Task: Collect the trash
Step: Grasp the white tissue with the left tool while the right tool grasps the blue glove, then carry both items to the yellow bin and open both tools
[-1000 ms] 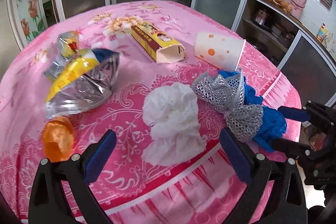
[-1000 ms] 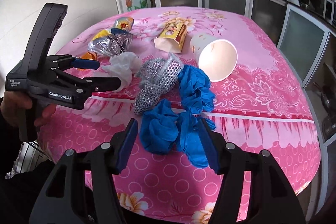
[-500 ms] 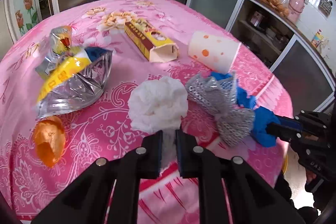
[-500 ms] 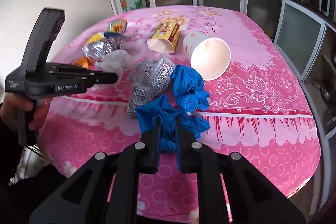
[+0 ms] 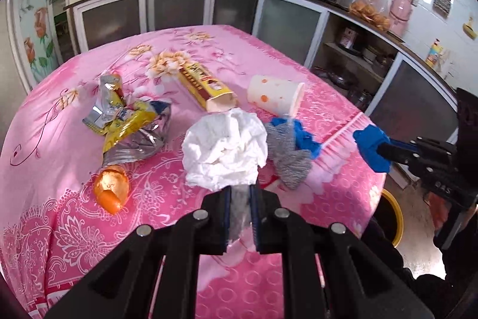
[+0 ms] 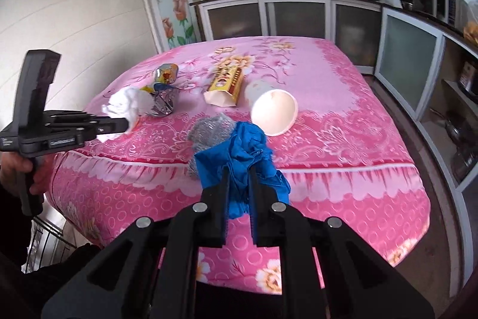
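My left gripper (image 5: 239,196) is shut on a crumpled white tissue (image 5: 225,150) and holds it above the pink table's near edge; it also shows in the right wrist view (image 6: 127,105). My right gripper (image 6: 239,178) is shut on a blue rag (image 6: 239,157), lifted off the table; the rag also shows in the left wrist view (image 5: 372,147). On the table lie a silver mesh scrubber (image 5: 286,153), another blue piece (image 5: 304,136), foil snack bags (image 5: 134,124), an orange wrapper (image 5: 112,190), a yellow box (image 5: 206,84) and a tipped paper cup (image 5: 276,97).
The pink floral tablecloth (image 6: 328,97) hangs over the table's near edge. A yellow-rimmed bin (image 5: 388,217) stands on the floor at the right of the table. Cabinets and counters (image 5: 286,17) run behind and to the right.
Both grippers closed, the left on the tissue and the right on the blue rag, then lifted them up and back from the table. The scrubber stayed on the table.
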Demonstrator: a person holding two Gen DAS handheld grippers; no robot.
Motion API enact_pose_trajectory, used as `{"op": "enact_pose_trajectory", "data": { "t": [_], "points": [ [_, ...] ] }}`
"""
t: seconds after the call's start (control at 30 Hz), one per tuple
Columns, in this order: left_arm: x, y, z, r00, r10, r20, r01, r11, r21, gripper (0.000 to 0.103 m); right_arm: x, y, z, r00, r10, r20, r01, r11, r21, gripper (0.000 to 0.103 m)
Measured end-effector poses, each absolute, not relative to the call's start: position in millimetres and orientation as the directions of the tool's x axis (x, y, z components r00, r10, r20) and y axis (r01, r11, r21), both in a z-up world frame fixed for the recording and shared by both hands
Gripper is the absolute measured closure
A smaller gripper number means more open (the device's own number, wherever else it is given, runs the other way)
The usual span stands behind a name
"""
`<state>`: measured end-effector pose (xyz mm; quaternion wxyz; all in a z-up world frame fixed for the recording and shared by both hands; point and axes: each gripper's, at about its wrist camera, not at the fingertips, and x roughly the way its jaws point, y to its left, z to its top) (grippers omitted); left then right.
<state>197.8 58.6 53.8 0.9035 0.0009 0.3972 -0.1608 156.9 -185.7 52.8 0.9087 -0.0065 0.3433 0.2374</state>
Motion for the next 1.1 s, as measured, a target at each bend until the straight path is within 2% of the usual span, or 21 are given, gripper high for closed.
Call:
{"op": "enact_pose_trajectory", "data": {
  "t": [0.17,0.33,0.7,0.97,1.1],
  "points": [
    [183,32,67,0.629,-0.362,-0.689,0.376,0.916,-0.138,0.093,136,-221,61,0.697,0.385,-0.605,-0.362,0.917,0.166,0.093],
    [178,-16,79,0.587,-0.470,-0.660,0.509,0.847,-0.150,0.092,103,-279,73,0.767,0.267,-0.584,-0.219,0.964,0.154,0.093],
    [170,-200,71,0.329,-0.702,-0.632,0.819,0.545,-0.179,0.092,21,-421,57,0.794,-0.066,-0.605,0.188,0.972,0.141,0.092],
    [157,-329,20,0.121,-0.707,-0.697,0.908,0.362,-0.210,0.092,-16,-496,-10,0.705,-0.174,-0.687,0.399,0.899,0.182,0.092],
    [155,-377,-23,0.061,-0.662,-0.747,0.912,0.340,-0.227,0.092,-16,-511,-47,0.665,-0.149,-0.732,0.429,0.878,0.211,0.092]
  ]
}}
